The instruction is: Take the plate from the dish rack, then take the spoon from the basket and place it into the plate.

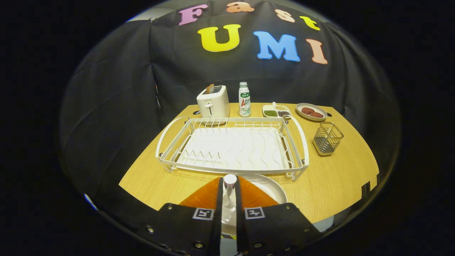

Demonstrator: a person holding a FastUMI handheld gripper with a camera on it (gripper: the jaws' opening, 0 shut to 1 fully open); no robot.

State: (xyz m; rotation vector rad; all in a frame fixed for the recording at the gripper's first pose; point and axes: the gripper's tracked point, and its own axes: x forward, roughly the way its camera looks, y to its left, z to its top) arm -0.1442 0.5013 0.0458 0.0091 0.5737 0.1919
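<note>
While the big white wire dish rack [233,145] is sitting empty in the middle of the wooden table [334,181], the round white plate [272,186] is lying flat near its front edge, so it looks ready for the spoon. To the right, the small metal wire basket [327,138] is standing empty. The gripper [229,199] is pinching the white spoon [229,185], holding it over the plate, probably to put it down.

I saw the dish rack [233,147] in the middle of the table [330,185]. Behind it stood a toaster [213,103] and a bottle [244,100]. Right of it stood the basket [327,138]. The plate [272,186] lay in front.
</note>
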